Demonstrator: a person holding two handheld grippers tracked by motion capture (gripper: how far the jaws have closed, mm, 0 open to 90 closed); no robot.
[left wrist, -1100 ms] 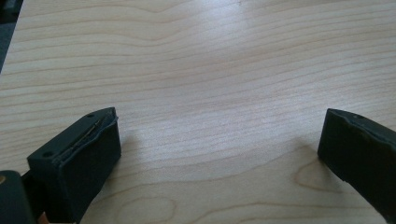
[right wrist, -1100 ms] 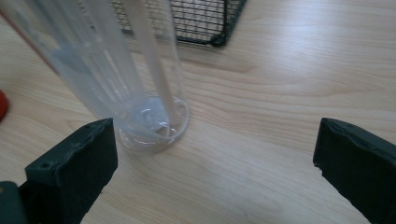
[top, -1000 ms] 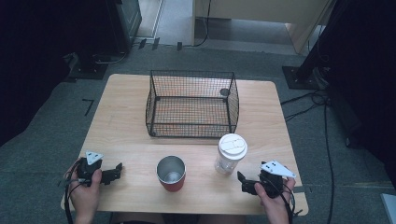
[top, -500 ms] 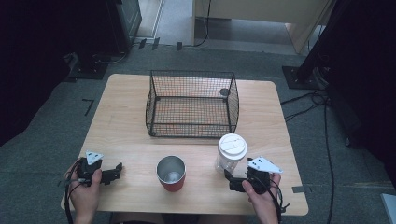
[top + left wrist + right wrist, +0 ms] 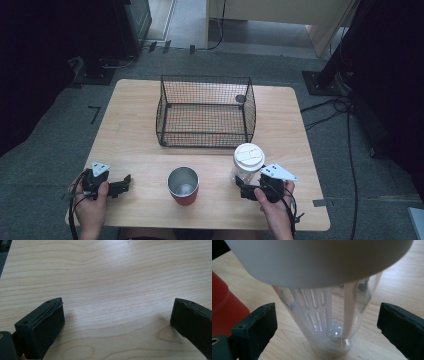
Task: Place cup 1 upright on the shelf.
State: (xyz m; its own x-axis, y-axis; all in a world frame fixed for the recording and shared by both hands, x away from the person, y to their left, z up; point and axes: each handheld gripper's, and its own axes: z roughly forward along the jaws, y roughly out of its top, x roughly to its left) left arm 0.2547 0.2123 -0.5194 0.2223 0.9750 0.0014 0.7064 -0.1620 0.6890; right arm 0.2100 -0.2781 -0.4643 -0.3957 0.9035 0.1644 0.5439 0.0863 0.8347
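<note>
A clear plastic bottle (image 5: pixel 248 164) with a white lid stands upright at the table's front right. My right gripper (image 5: pixel 244 188) is just in front of it, and its jaws have just been closing. In the right gripper view the bottle (image 5: pixel 324 315) stands between the jaws of my right gripper (image 5: pixel 327 325), with a gap on each side and neither pad touching. A red cup (image 5: pixel 183 186) with a steel inside stands left of the bottle, its red wall (image 5: pixel 224 307) at that view's left edge. My left gripper (image 5: pixel 124 184) rests at the front left, open over bare wood (image 5: pixel 116 320).
A black wire basket (image 5: pixel 206 139) stands at the middle back of the wooden table (image 5: pixel 145 165), with a small dark round thing (image 5: pixel 240 98) at its far right corner. Cables run across the floor to the right.
My right gripper has moved left toward the bottle, so the bottle is now between its jaws. The left hand has stayed put.
</note>
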